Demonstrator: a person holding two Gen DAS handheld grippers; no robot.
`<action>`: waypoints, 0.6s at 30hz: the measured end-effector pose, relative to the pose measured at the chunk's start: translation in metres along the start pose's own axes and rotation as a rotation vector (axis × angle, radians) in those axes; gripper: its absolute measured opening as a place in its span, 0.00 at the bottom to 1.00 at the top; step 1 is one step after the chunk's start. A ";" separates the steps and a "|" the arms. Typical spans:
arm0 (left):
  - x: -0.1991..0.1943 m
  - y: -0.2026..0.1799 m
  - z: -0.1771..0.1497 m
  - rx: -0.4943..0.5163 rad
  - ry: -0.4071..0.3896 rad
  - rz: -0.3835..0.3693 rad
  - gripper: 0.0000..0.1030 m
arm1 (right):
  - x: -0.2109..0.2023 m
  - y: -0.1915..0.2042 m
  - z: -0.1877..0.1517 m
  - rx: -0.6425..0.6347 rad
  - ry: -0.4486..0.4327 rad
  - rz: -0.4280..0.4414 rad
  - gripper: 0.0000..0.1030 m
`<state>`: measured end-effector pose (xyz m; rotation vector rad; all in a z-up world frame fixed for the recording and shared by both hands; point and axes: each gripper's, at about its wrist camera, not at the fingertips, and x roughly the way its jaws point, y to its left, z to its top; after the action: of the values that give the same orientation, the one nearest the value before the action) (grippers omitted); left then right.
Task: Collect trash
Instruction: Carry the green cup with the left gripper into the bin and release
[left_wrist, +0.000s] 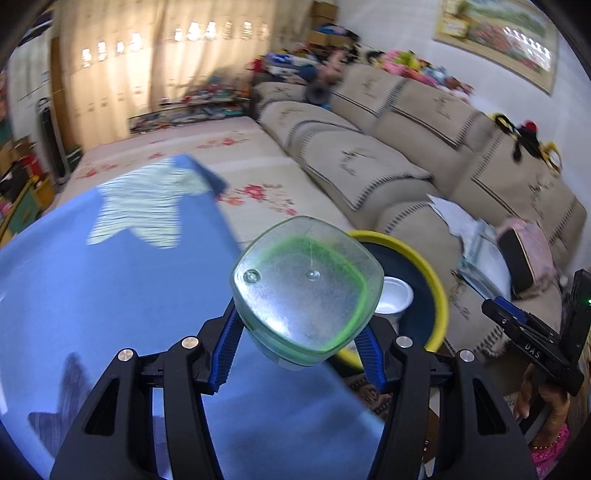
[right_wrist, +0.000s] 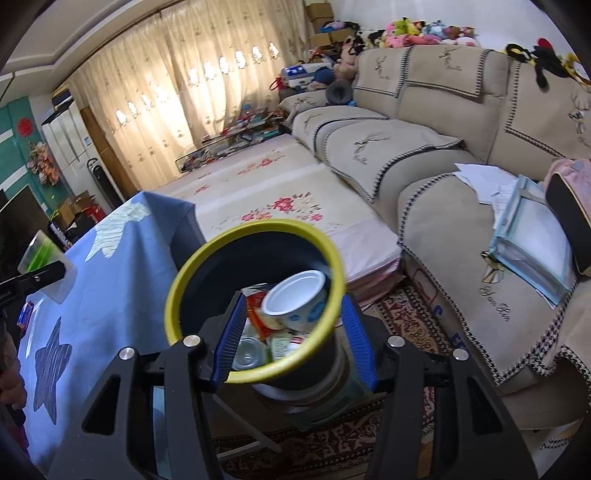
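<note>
Two grippers are in use, and each is clamped on something. The left gripper (left_wrist: 297, 354) holds a clear plastic cup (left_wrist: 306, 291) with a green tint around its base; its blue fingers (left_wrist: 225, 354) press against the cup's sides, and the cup's bottom faces the camera. The cup hangs above the edge of a table covered with a blue cloth (left_wrist: 92, 295) that has pale and dark star patches. Just behind the cup, in the left wrist view, sits the bin (left_wrist: 439, 295) — a dark tub with a yellow rim — and a white cup (left_wrist: 395, 295) shows inside it.

The right gripper (right_wrist: 291, 343) grips that bin (right_wrist: 192, 288) with its blue fingers (right_wrist: 231, 343) closed on it: the left finger shows through the mouth below the near rim, the right one lies outside the wall. The bin is tilted toward the camera, so its contents are visible: a white paper cup (right_wrist: 295, 299) lying on its side, a red wrapper (right_wrist: 256, 314), and a clear lid or container (right_wrist: 249, 354) lower down. The bin is held beside the table's blue cloth (right_wrist: 110, 295), over a patterned rug (right_wrist: 406, 314).

At the far left of the right wrist view the clear plastic cup (right_wrist: 42, 254) appears again, pinched by the left gripper (right_wrist: 33, 280) above the table. A beige sofa (right_wrist: 424, 147) runs along the right side of the room, with papers (right_wrist: 484, 181) on one seat.
</note>
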<state>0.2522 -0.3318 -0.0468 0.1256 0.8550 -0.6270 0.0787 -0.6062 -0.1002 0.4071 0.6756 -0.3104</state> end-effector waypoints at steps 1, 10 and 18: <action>0.008 -0.012 0.003 0.013 0.014 -0.016 0.55 | -0.001 -0.005 0.000 0.007 0.001 -0.003 0.49; 0.085 -0.081 0.023 0.084 0.116 -0.067 0.55 | 0.003 -0.045 -0.014 0.069 0.032 -0.022 0.50; 0.154 -0.107 0.022 0.104 0.252 -0.052 0.58 | 0.004 -0.054 -0.016 0.093 0.033 -0.009 0.53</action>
<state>0.2819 -0.4983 -0.1303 0.2817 1.0713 -0.7144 0.0513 -0.6464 -0.1283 0.4989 0.6974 -0.3452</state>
